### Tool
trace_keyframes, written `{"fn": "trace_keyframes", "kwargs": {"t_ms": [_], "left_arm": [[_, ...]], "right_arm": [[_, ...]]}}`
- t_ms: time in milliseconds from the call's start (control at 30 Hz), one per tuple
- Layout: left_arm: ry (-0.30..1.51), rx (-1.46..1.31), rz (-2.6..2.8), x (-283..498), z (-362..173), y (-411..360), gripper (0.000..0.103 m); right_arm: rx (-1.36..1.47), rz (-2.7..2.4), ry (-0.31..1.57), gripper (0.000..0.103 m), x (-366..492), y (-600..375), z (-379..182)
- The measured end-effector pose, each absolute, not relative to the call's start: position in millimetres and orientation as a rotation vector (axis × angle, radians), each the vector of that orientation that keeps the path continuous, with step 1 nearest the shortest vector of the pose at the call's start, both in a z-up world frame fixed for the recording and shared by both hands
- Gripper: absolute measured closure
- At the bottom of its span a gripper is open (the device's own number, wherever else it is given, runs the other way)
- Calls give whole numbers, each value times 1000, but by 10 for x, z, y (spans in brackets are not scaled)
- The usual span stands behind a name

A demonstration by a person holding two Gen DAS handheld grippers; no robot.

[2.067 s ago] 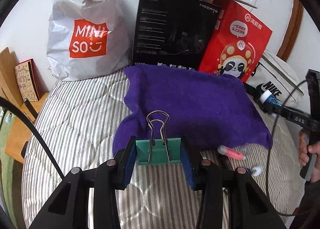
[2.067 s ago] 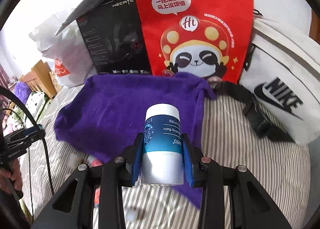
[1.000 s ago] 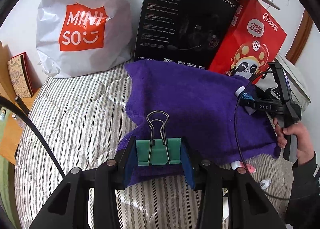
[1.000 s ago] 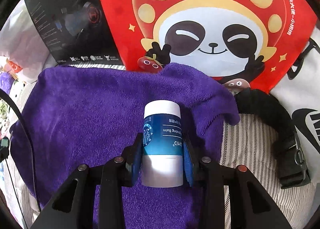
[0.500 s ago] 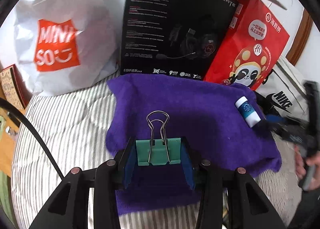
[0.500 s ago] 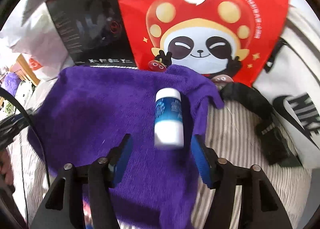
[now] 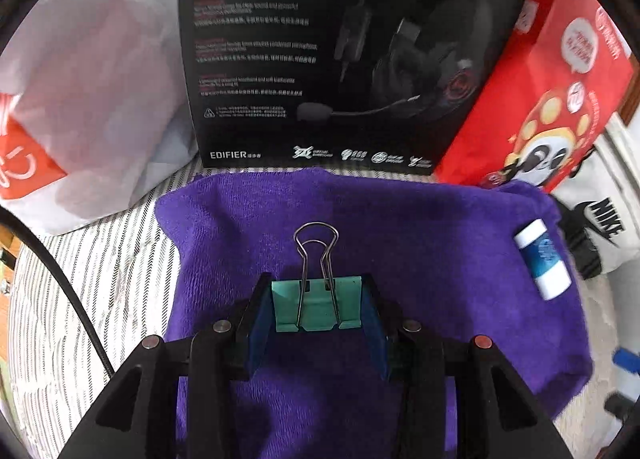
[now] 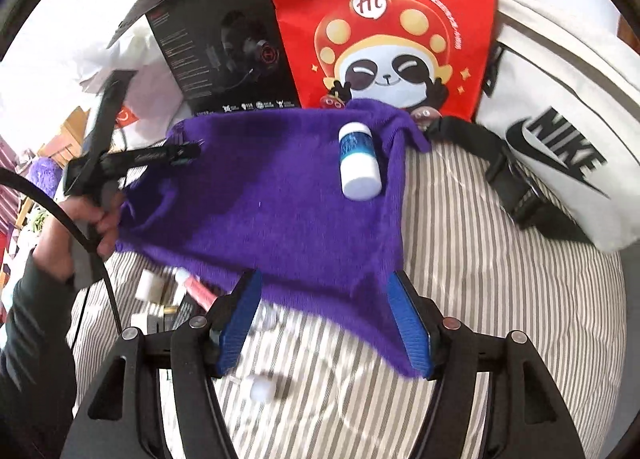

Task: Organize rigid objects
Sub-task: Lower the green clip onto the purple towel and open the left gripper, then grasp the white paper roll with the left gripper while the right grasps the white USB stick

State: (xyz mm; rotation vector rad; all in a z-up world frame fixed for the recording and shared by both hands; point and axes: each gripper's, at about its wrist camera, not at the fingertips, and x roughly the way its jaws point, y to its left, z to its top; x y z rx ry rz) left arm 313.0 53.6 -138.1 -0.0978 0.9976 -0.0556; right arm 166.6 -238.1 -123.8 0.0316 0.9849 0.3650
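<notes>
The green clip [image 7: 316, 305] is pinched tight in my left gripper [image 7: 316, 323], above the purple towel [image 7: 400, 227]. The blue and white bottle [image 8: 359, 161] lies on the towel's far corner. My right gripper [image 8: 324, 323] is wide and holds nothing.

The left gripper [image 7: 318, 309] has its jaws closed, the blue pads [image 7: 256, 329] pressing both sides of a green binder clip [image 7: 318, 305] held upright with its wire handles pointing forward. The person's left hand [image 8: 94, 219] wraps that gripper's handle, a dark sleeve covering the forearm. The right gripper [image 8: 324, 323] holds nothing, its blue-padded fingers [image 8: 408, 323] spread wide apart.
</notes>
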Motion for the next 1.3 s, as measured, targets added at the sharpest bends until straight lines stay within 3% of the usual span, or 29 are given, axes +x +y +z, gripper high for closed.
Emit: {"fn": "trace_keyframes", "kwargs": {"t_ms": [433,467,567,600,767,1067,1300], "left_arm": [[1032,20,1,3236,-1506,272,63],[1033,24,4,3237,-1506,260,61],[1063,-3,-6,3256,-1514,265,36],[1068,-10,-18,3253,-1512,250,34],[1067,-9,-6,2988,-1521,309,34],[1006,6,-50,2025,-1076,251,34],[1062,-68,-75,1499,-1219,270,34]], "right_arm": [[116,321,1025,38,1376,-2681,-1321],[119,320,1026,38,1355,-2688,-1328],[118,305,1027,38,1290,-2701,-1333],[113,300,1026,38,1271,-2701,-1332],[121,306,1025,38,1168,-2700,-1336],[136,307,1018,38,957,-2640,-1295],[149,301,1022,37,774,-2658,-1309]]}}
